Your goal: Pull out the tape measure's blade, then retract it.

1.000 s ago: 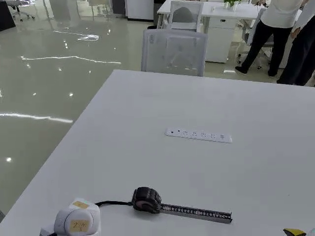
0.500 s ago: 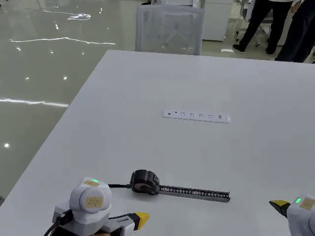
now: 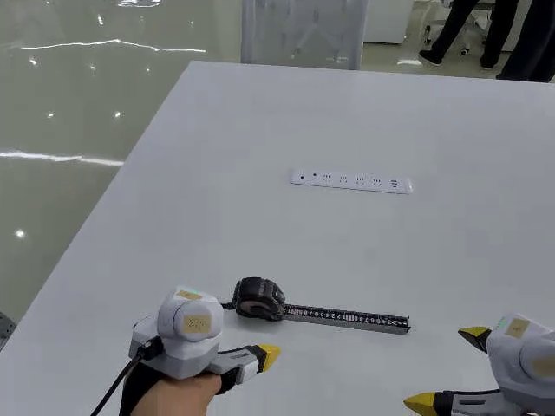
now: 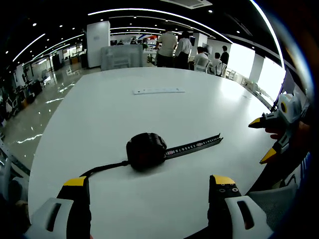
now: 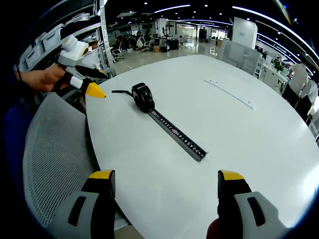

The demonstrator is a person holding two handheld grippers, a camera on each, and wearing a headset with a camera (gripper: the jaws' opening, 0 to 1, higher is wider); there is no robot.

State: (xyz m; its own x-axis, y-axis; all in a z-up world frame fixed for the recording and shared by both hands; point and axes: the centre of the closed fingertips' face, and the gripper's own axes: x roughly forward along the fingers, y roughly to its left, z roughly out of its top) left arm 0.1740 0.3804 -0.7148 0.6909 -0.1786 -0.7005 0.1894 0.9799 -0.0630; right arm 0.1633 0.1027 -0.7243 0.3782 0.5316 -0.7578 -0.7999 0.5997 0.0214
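Well, on the far left is a shiny pale floor [image 3: 61, 95] with bright lights glinting on it. Next comes the big white surface [image 3: 260, 130]. Near its front edge a hand [image 3: 173, 397] holds the left gripper [image 4: 148, 183], white and grey with yellow tips. Its jaws stand wide apart and hold nothing. A small yellow sticker [image 3: 197, 324] on top has writing, but it is too blurry to read.

Near that gripper lies the round black tape measure [image 3: 258, 299], flat on the surface, with a thin black cord [image 4: 102, 169] trailing left. Its dark blade [image 3: 347, 318] is pulled out and lies straight, pointing right. The blade has tiny pale marks, too small to read.

Farther back sits a long white power strip [image 3: 351, 181] with a row of sockets.

At the right, the right gripper [image 5: 165, 175] also has its yellow-tipped jaws wide apart with nothing in them. It is near the blade's end but not touching it.

Behind the surface stands a grey mesh chair [image 3: 303, 30]. People in dark trousers [image 3: 486, 30] stand at the far right.
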